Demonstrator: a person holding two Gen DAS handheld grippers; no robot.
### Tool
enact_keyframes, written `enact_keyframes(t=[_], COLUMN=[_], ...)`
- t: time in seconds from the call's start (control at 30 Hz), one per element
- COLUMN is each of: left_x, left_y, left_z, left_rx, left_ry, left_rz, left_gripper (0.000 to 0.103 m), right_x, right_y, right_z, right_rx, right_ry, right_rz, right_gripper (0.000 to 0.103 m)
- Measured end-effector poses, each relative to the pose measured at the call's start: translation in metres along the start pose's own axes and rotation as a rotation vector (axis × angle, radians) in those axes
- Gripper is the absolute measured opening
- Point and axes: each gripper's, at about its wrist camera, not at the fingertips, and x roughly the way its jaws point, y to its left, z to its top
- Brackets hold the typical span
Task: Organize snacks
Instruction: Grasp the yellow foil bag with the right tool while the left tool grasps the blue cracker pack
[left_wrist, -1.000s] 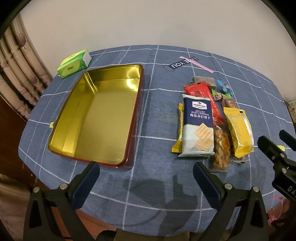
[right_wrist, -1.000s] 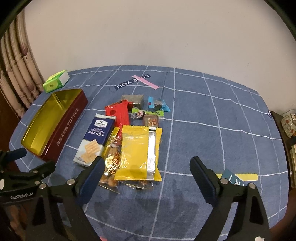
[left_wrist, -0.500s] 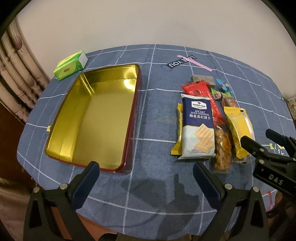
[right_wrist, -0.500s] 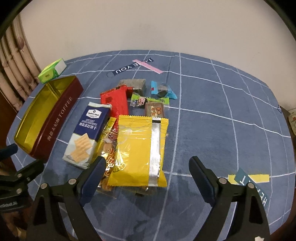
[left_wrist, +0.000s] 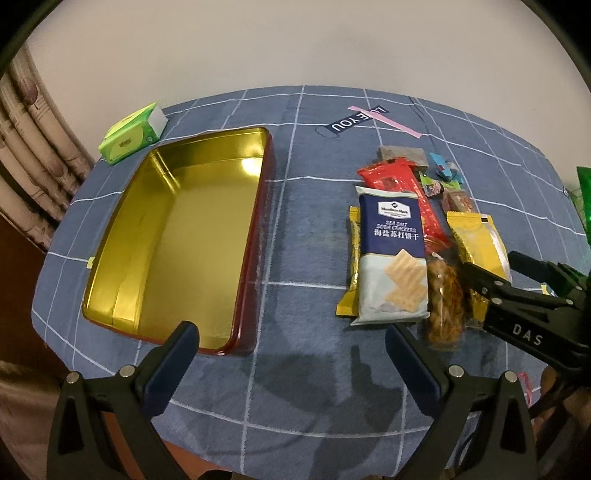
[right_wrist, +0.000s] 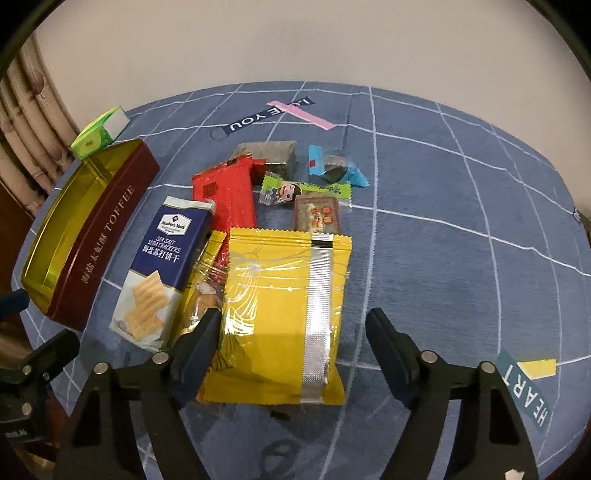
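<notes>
First pick under way: right gripper (right_wrist: 291, 332) closing astride yellow snack pouch (right_wrist: 280, 314), pads not yet pressing. Left gripper (left_wrist: 291, 354) gaping, idle, toffee tin (left_wrist: 177, 243) just ahead-left. Next: pinch pouch, carry leftward into tin.

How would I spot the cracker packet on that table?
Start at the big gold-lined red tin on the blue checked tablecloth. In the snack pile beside it, the navy-and-white cracker packet lies nearest the tin, the only one picturing square crackers.
</notes>
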Motion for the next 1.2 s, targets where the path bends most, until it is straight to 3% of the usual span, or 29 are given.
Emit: enact_keyframes(t=[0.1,0.4,0.63,0.87,1.2], left_x=[0.000,0.003,0.006,0.013,0.035], left_y=[-0.004,-0.017,-0.026,-0.035,-0.048], left_z=[0.002,0.010,0.016,0.025,0.047], left_rx=[0.009,0.038,0.052,0.056,0.066], left_ry=[-0.001,-0.001,0.003,0.017,0.074], left_rz=[-0.001,-0.006,-0.032,-0.130,-0.150], left_gripper=[0.103,0.103,0.103,0.103,0.103], right_x=[0.004,0.007,-0.002,-0.020,-0.026], right_y=[-0.001,-0.002,-0.004,-0.017,-0.040], right_z=[0.000,-0.001,-0.005,-0.009,-0.018], right_rx=[0.012,0.017,-0.014,-0.016,0.039], right_ry=[0.014,0.013,-0.016,-0.045,-0.033], right_rz=[0.027,0.060,0.043,0.002,0.008], right_gripper=[0.060,0.051,0.050,0.050,0.050])
